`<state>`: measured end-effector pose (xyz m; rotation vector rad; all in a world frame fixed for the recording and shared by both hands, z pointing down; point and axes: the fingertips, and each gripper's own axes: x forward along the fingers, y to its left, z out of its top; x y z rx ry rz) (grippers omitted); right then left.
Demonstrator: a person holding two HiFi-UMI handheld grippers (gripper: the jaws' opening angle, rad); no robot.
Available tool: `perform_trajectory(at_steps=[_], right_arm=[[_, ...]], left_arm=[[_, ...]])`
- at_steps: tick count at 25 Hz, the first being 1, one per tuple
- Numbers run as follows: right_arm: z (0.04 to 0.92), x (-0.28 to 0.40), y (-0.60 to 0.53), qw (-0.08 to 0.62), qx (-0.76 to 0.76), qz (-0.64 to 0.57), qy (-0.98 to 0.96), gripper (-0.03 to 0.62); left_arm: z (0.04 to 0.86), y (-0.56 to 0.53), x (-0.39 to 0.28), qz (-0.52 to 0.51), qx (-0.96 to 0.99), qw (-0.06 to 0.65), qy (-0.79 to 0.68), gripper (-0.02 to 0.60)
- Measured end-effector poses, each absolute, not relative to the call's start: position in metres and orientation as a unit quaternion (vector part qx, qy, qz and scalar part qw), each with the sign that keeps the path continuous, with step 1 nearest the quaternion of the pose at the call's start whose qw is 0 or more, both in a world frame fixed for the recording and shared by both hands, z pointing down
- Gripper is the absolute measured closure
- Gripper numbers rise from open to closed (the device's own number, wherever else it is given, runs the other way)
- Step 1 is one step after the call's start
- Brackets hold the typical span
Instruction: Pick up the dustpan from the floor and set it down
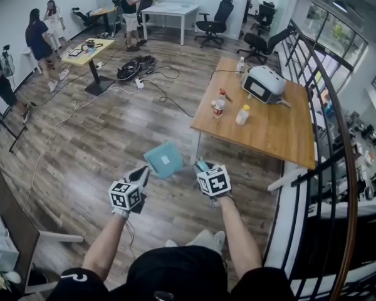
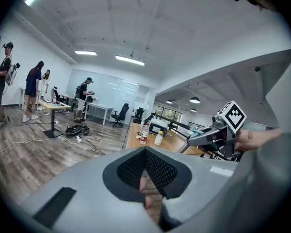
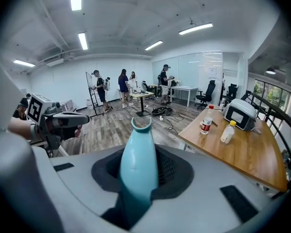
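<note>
Dustpan [image 1: 165, 160]: its teal handle [image 3: 138, 164] is pinched in your right gripper [image 1: 203, 167]. In the head view the flat pan shows just left of that gripper's tips, between your two grippers, label side up. The gripper hides where handle meets pan, and I can't tell the gap to the floor [image 1: 113, 143].

Axis: in the right gripper view the handle runs straight out along the jaws, wide end near the camera, narrow looped end farthest out and pointing up-frame. In the head view the pan is a square turned corner-up.

Your left gripper [image 1: 142, 174] has its jaws pressed together, with nothing between them.

Room to move:
- Ahead and to frame left is open wood floor, with cables [image 1: 169, 99] further up-frame.
- The wooden table [image 1: 269, 137] is at frame right, and its near-left corner is close to your right gripper. Bottles [image 1: 219, 107] and a white device [image 1: 265, 83] stand on it.
- The railing [image 1: 336, 137] runs down the right edge.
- A desk [image 1: 9, 215] is at lower left, near your left elbow.
- People [image 1: 39, 39] are at upper left, well apart from you.
</note>
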<state>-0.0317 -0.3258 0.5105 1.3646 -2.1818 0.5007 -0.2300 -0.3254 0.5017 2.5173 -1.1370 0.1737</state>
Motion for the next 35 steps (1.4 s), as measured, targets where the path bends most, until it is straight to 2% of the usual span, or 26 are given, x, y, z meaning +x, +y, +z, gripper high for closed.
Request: perform_trajectory(at_steps=[13,19,35], right_arm=[[0.507,-0.028,-0.304,0.261,0.505,0.185,-0.802,0.508],[0.509,-0.005,-0.285,0.251,0.519,0.194,-0.794,0.508],[0.548,0.144,-0.181,0.242,0.625,0.255,-0.697,0.508]], left_arm=[[0.487,-0.314,-0.22,0.051,0.901,0.184,-0.389,0.584],[0.488,-0.302,-0.197,0.058,0.91,0.181,-0.369,0.584],[0.519,-0.269,-0.035,0.118,0.954,0.164,-0.223,0.584]])
